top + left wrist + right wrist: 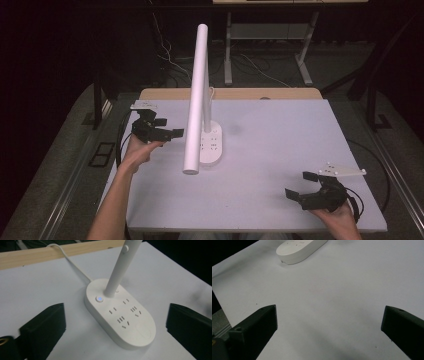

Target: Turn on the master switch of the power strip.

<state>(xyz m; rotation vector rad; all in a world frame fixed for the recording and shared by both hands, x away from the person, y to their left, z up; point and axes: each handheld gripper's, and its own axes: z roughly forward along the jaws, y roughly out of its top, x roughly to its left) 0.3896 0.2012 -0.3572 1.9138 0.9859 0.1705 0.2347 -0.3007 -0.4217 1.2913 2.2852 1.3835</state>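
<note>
A white desk lamp stands left of the table's middle. Its oval base (pixel 212 145) carries several sockets, and its long white tube head (pixel 197 100) slants toward the near side. In the left gripper view a small button (pixel 99 299) glows blue beside the stem (pixel 117 270) on the base (pixel 130 327). My left gripper (pixel 171 127) is open just left of the base, jaws spread either side of it and touching nothing. At the near right corner my right gripper (pixel 298 184) is open over bare table, with the base's end (pixel 299 248) far ahead of it.
The lamp's white cord (pixel 72 263) runs off the back over the wooden strip (pixel 230 93) at the table's far edge. The white tabletop (pixel 280 135) ends close to both hands. Cables and metal desk legs (pixel 305 60) lie on the floor behind.
</note>
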